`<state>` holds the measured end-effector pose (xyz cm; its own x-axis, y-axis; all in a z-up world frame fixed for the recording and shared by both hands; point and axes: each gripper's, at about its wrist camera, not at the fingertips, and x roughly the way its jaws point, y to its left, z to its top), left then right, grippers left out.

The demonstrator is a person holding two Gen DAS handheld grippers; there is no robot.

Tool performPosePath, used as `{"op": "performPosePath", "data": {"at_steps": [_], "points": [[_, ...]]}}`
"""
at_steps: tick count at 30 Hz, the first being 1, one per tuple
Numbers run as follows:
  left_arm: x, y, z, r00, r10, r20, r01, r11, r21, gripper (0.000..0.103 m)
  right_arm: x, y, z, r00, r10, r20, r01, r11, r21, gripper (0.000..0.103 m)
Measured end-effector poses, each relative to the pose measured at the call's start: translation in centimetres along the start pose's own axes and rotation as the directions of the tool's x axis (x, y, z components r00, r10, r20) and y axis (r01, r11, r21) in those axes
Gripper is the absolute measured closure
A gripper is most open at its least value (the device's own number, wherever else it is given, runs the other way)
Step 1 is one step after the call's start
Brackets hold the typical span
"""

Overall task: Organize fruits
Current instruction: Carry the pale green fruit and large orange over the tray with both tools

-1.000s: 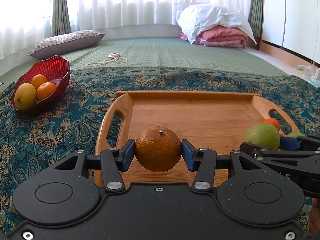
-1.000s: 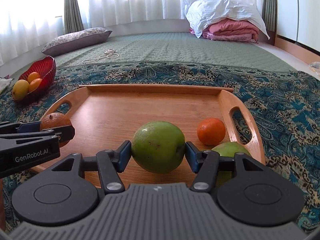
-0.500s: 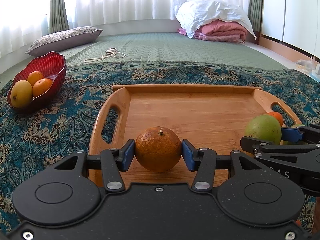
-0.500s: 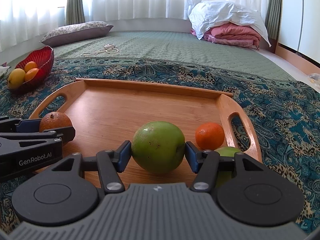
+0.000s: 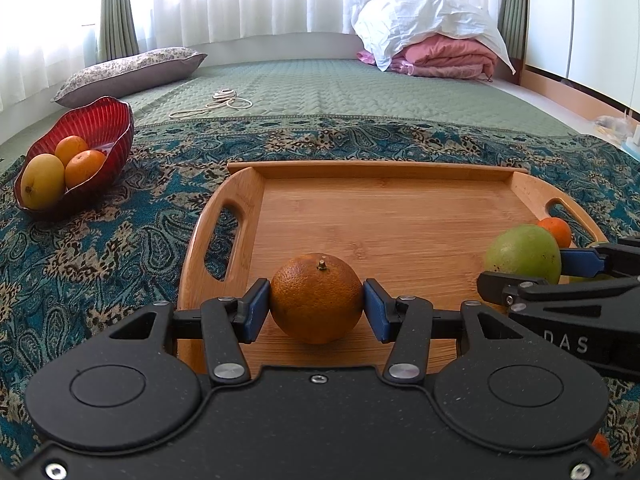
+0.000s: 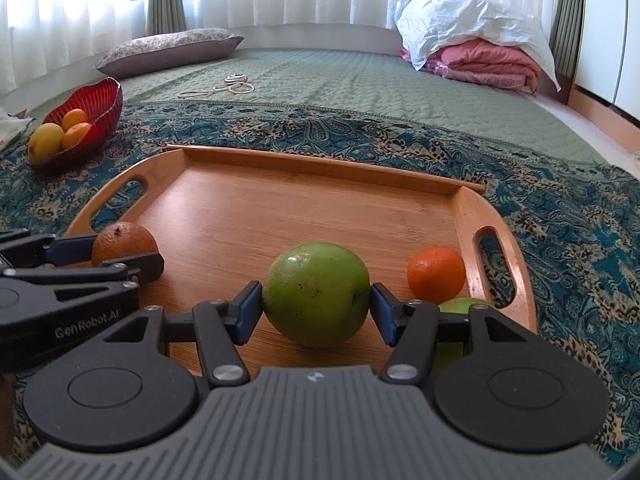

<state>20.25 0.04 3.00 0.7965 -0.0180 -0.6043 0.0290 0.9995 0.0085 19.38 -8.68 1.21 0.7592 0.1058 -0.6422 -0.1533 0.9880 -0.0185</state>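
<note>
My view has crept nearer the tray; left gripper pinches one orange, right gripper one green apple; two more fruits sit at three o'clock; red bowl at ten holds three.

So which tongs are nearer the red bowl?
Left. The left tongs, gripping the orange, sit nearer the red bowl; the right tongs are farther right.

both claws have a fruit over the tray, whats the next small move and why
Probably lift the left claw, shut on the orange, up off the wooden tray and start toward the red bowl, which already holds similar fruit.
</note>
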Motion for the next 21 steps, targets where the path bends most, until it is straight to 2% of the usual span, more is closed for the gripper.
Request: {"op": "performPosePath", "data": {"at_steps": [5, 9, 21], "points": [[0.0, 0.02, -0.01, 1.0, 0.0, 0.0, 0.0, 1.0, 0.001, 0.055, 0.38, 0.51, 0.09, 1.0, 0.005, -0.006, -0.005, 1.0, -0.024, 0.042], [0.01, -0.02, 0.0, 1.0, -0.003, -0.001, 0.003, 1.0, 0.002, 0.055, 0.36, 0.78, 0.07, 0.999, 0.048, -0.014, -0.049, 0.998, -0.034, 0.042], [0.07, 0.25, -0.03, 1.0, -0.015, -0.003, 0.015, 1.0, -0.003, 0.054, 0.35, 0.78, 0.07, 0.998, 0.052, -0.018, -0.053, 0.997, -0.051, 0.041]]}}
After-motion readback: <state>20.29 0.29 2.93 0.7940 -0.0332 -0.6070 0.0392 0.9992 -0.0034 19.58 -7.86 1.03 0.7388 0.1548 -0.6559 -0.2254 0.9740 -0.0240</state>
